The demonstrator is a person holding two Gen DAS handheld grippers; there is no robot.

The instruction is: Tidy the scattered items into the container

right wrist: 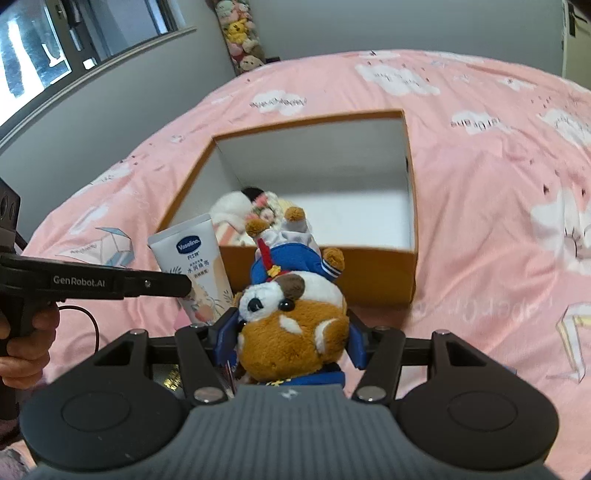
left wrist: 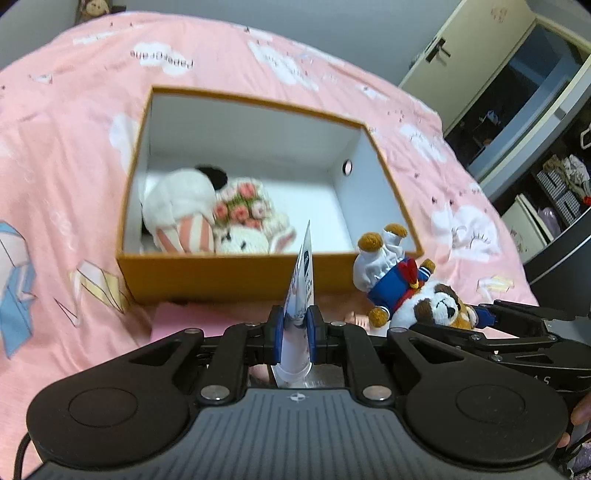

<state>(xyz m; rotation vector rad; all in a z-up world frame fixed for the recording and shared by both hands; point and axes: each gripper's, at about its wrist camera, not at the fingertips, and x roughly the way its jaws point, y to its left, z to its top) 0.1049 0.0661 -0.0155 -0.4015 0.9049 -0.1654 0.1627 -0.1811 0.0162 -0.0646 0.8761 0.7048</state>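
Observation:
An open orange box (left wrist: 236, 275) with white inside stands on the pink bed; it also shows in the right wrist view (right wrist: 376, 273). Two white plush toys (left wrist: 207, 218) lie in its near left corner. My left gripper (left wrist: 295, 332) is shut on a white Vaseline tube (left wrist: 301, 280), held edge-on just in front of the box's near wall; the tube's face shows in the right wrist view (right wrist: 195, 258). My right gripper (right wrist: 293, 332) is shut on a brown-and-white plush dog in a blue sailor suit (right wrist: 295, 314), head toward me, feet over the box's near edge (left wrist: 402, 284).
The pink printed bedspread (left wrist: 74, 155) surrounds the box. A pink sheet of paper (left wrist: 207, 317) lies in front of the box. A wardrobe and shelves (left wrist: 535, 147) stand to the right, a window (right wrist: 55, 55) to the left, and hanging plush toys (right wrist: 243, 33) on the far wall.

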